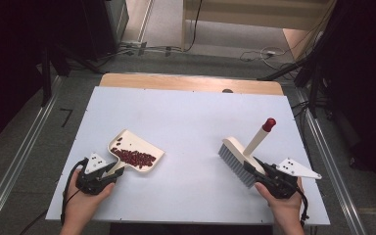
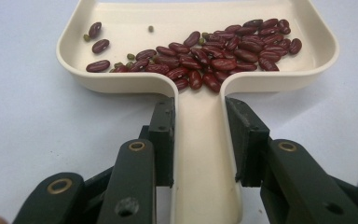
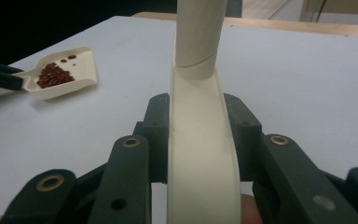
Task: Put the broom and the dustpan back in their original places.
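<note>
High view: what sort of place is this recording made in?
Probably a lab or recording workspace, not a kitchen: a bare white table on a wooden top, metal rails beside it, loose cables across the grey floor.

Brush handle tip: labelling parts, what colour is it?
Red, on the brush handle tip; clearest in the high view.

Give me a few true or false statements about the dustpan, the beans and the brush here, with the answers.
1. The left gripper is shut on the dustpan by its handle. True.
2. The red beans lie scattered over the table. False: they lie inside the dustpan.
3. The right gripper holds the brush by its cream body. True.
4. The brush's handle ends in a blue tip. False: the tip is red.
5. A few small green beans lie among the red ones. True.
</note>
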The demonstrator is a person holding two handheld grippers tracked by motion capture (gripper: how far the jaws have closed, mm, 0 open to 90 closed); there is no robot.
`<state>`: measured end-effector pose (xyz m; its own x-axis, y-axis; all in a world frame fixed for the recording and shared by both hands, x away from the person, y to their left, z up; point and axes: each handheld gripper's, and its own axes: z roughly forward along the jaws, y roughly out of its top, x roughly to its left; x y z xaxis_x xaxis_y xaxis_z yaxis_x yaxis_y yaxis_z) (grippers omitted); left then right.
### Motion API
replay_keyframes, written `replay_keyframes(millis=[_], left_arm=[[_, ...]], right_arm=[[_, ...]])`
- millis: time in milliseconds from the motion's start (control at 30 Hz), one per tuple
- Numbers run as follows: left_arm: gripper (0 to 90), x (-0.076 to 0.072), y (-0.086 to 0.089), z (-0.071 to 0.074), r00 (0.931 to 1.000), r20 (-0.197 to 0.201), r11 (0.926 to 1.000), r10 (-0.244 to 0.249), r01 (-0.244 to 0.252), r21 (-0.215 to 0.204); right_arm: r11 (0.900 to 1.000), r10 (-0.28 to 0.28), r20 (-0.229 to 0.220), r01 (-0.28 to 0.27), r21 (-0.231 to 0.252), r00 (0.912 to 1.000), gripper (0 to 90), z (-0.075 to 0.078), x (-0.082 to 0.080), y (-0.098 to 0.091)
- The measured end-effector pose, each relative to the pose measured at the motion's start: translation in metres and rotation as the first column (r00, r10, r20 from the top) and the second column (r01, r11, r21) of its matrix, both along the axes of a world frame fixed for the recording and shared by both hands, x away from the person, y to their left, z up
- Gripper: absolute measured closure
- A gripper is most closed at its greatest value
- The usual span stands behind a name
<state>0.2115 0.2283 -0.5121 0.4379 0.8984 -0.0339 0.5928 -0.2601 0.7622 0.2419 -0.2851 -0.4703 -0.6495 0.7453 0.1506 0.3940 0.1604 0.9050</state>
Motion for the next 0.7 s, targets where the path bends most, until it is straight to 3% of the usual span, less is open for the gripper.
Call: replay_keyframes(millis=[267, 700], left_arm=[[66.3, 0.001, -0.001, -0.004, 1.0, -0.004, 1.0, 0.006, -0.006, 0.005], [65.9, 0.002, -0.006, -0.008, 0.9997, 0.0, 0.9995, 0.024, -0.024, 0.021]], right_arm=[[0.9997, -0.019, -0.046, 0.019, 0.012, 0.9988, 64.4, -0.013, 0.01, -0.007], [0.9903, -0.059, -0.124, 0.074, 0.117, 0.9905, 64.1, -0.03, 0.031, -0.039]])
